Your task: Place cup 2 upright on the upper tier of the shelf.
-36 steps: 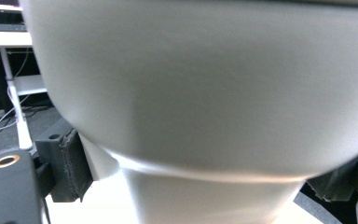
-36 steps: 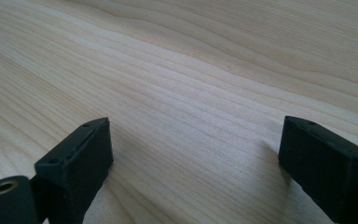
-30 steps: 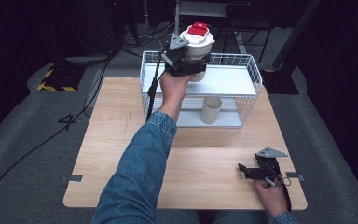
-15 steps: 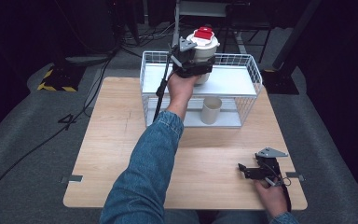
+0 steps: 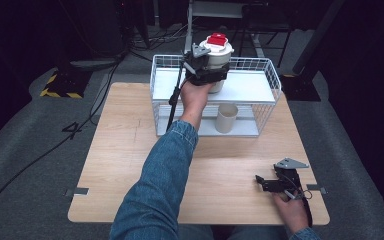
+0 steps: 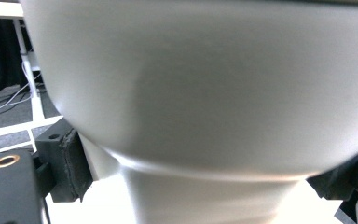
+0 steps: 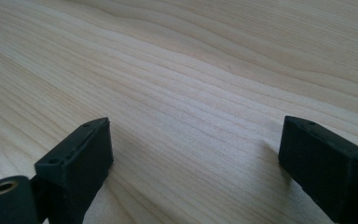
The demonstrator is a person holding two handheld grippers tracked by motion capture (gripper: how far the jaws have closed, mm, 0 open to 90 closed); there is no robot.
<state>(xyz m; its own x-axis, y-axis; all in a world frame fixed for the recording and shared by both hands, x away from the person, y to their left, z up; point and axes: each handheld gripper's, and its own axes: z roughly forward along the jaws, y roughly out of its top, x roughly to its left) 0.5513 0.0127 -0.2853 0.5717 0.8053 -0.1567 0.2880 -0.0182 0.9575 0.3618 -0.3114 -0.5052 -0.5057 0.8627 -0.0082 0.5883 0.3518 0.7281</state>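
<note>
A white container [image 5: 220, 56] with a red cap [image 5: 217, 40] is at the upper shelf [image 5: 250, 87] of the white wire rack [image 5: 272, 80], with my left gripper [image 5: 203, 75] shut on it. In the left gripper view the container [image 6: 205, 84] looms close, and both black pads [image 6: 72, 163] press on its narrower lower part. Whether its base touches the shelf I cannot tell. My right gripper [image 5: 262, 184] lies on the wooden table [image 5: 130, 150] at the front right. It is open, with bare wood between its jaws [image 7: 193, 158].
A beige cup [image 5: 226, 118] stands upright on the rack's lower level, just below the held container. The rack sits at the table's far edge. A black cable [image 5: 175, 97] hangs from the left gripper down past the rack's front left.
My left gripper has carried the white container a little to the right and down, closer to the rack's upper shelf. The right gripper has stayed where it was.
</note>
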